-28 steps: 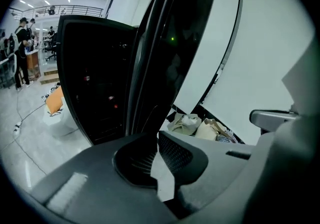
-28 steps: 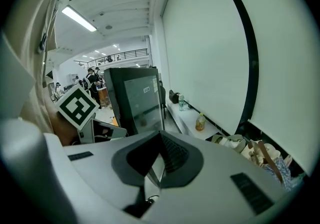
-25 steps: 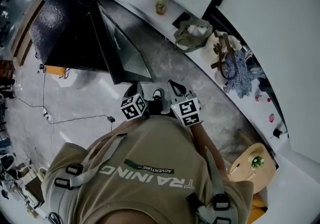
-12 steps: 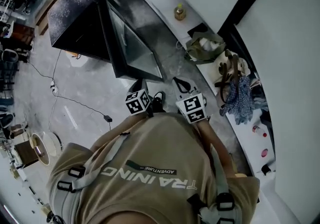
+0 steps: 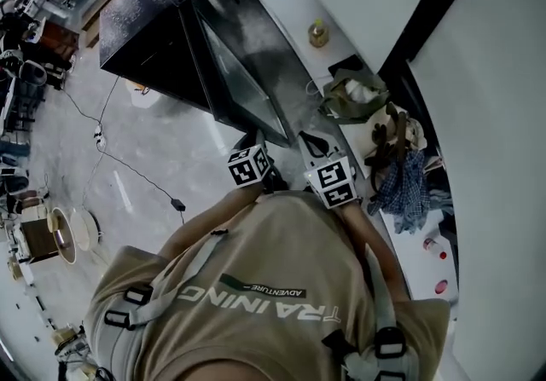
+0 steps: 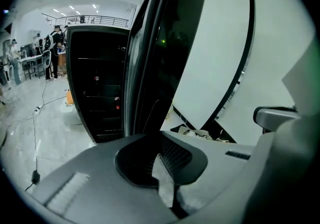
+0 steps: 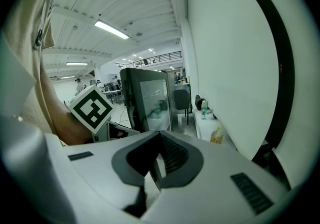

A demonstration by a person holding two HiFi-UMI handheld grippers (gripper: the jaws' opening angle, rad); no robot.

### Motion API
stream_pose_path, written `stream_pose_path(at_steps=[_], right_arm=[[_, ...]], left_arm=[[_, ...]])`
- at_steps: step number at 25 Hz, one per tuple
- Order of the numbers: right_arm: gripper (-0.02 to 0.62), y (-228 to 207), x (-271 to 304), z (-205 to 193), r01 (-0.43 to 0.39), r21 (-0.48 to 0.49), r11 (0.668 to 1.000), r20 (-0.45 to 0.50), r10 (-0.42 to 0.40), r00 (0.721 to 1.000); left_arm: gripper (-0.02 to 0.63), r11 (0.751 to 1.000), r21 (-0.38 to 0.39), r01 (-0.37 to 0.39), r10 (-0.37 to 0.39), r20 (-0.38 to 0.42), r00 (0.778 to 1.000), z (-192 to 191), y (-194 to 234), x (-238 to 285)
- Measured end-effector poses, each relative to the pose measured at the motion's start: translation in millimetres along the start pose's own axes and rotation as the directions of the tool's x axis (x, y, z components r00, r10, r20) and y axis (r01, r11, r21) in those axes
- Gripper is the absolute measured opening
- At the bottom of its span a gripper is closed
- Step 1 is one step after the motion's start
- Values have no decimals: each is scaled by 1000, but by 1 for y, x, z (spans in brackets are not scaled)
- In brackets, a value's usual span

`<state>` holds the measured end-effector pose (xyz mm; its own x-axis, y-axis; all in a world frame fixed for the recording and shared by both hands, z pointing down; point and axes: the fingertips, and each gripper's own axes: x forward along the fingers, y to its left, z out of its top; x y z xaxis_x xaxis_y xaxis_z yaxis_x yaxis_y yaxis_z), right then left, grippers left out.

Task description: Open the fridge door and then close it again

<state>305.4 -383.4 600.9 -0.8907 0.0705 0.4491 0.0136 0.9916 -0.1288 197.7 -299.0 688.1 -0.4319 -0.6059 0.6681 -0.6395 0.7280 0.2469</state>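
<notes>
The black fridge (image 5: pixel 145 25) stands at the upper left of the head view, its glass door (image 5: pixel 243 72) swung out towards me. Both grippers are held close in front of my chest. My left gripper (image 5: pixel 256 142) is right at the door's near edge, and I cannot tell whether it touches. In the left gripper view the door (image 6: pixel 150 52) runs edge-on just ahead of the gripper (image 6: pixel 162 168), with the dark fridge interior (image 6: pixel 95 87) behind. My right gripper (image 5: pixel 311 146) hangs beside it. The right gripper (image 7: pixel 159 165) faces the glass door (image 7: pixel 152 100). Both are shut and hold nothing.
A white ledge (image 5: pixel 294 17) runs along the wall on the right with bottles (image 5: pixel 319 32), a bag (image 5: pixel 354 94) and clothes (image 5: pixel 397 170). A cable (image 5: pixel 128 168) lies across the grey floor on the left. People (image 6: pixel 52 42) stand far behind the fridge.
I have stepped closer to the fridge: the door's near edge, about a hand's width from the grippers before, now reaches the left gripper. Both grippers stay together at my chest.
</notes>
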Motion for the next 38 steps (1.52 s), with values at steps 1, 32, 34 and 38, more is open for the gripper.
stream_pose_path(at_steps=[1, 32, 34, 38], right_arm=[[-3, -1, -1, 1, -2, -3, 1000, 0, 2, 1000], [-3, -1, 3, 12, -76, -3, 997, 60, 76, 995], [-3, 5, 10, 18, -91, -16, 996, 66, 92, 994], [-3, 16, 28, 32, -112, -38, 993, 76, 115, 990]], left_arm=[[2, 1000, 1, 4, -4, 0, 1000, 0, -3, 2], [0, 940, 215, 264, -308, 210, 928, 35, -33, -74], [0, 946, 215, 242, -293, 254, 922, 40, -26, -89], [0, 969, 138, 207, -241, 319, 917, 43, 0, -109]])
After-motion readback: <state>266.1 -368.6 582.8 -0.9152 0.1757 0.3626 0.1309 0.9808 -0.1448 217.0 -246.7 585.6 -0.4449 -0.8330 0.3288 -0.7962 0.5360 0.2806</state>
